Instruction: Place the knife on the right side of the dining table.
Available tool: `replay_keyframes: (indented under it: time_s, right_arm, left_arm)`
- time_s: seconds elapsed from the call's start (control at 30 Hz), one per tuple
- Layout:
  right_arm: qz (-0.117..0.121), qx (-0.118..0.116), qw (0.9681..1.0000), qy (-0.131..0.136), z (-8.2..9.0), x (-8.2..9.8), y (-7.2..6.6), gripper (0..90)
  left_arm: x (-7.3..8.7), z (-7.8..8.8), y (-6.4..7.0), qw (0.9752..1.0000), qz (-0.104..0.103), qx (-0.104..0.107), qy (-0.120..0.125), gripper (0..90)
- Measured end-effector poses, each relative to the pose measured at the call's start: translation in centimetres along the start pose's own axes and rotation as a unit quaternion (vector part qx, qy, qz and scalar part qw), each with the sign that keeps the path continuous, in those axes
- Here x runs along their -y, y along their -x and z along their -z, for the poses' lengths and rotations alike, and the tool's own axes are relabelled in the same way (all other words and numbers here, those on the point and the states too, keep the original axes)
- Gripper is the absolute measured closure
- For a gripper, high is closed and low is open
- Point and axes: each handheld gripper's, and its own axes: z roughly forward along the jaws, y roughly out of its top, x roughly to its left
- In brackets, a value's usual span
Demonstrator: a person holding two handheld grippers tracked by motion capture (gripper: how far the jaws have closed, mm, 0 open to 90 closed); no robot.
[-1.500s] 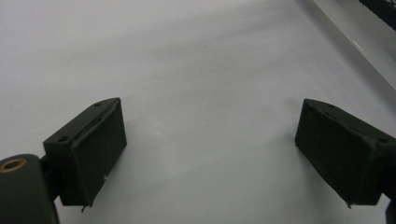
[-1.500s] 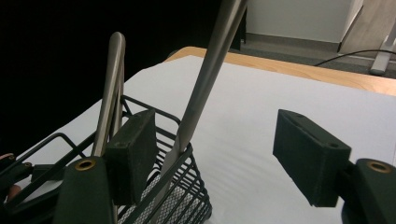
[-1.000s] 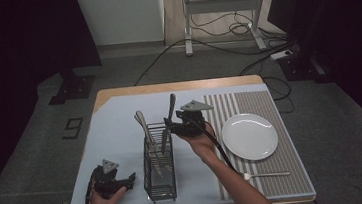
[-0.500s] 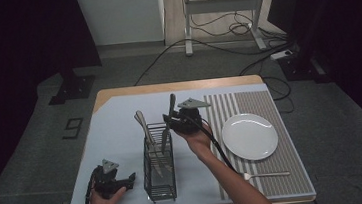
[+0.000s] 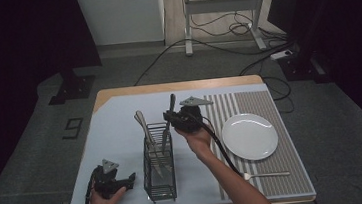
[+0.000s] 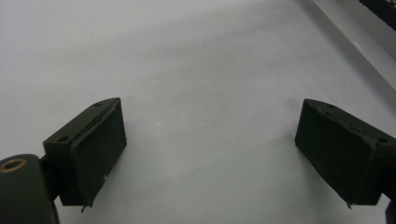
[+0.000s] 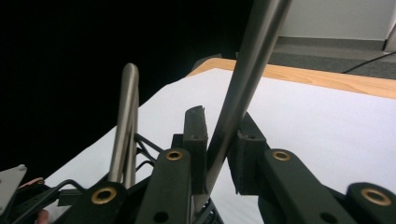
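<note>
Right tongs (image 7: 215, 154) just closed, clamping knife handle (image 7: 243, 88).

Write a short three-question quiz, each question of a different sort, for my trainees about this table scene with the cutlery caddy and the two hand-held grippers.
1. True or false: the right gripper is shut on the steel utensil handle standing in the black wire caddy.
2. What lies on the striped placemat nearest the person? A) silver fork B) glass C) bowl
3. Fill in: the left gripper has its jaws ____ over the pale mat.

Key: 1 true; 2 A; 3 open. The round white plate lies beyond the fork.
</note>
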Motion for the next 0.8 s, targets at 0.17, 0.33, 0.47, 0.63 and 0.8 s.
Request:
replay_keyframes:
  time_s: [0.17, 0.33, 0.47, 0.63, 0.8]
  right_arm:
    - [0.014, -0.015, 0.9996, 0.018, 0.6, -0.1, -0.8, 82.5]
    - [0.057, -0.011, 0.9978, 0.032, 1.5, -0.3, -2.0, 83.4]
    - [0.063, -0.02, 0.997, 0.039, 2.3, -0.6, -2.2, 83.4]
    - [0.05, -0.034, 0.9965, 0.058, 3.9, -1.4, -2.0, 83.4]
    - [0.038, -0.043, 0.9955, 0.076, 5.0, -1.9, -1.8, 83.4]
  left_arm:
    - [0.0, 0.0, 0.0, 1.0, 0.0, 0.0, 0.0, 8.4]
    - [0.0, 0.0, 0.0, 1.0, 0.0, 0.0, -0.001, 8.3]
    - [0.0, 0.0, 0.0, 1.0, 0.0, 0.0, 0.0, 8.3]
    - [0.0, 0.0, 0.0, 1.0, 0.0, 0.0, 0.0, 8.3]
    - [0.0, 0.0, 0.0, 1.0, 0.0, 0.0, 0.0, 8.3]
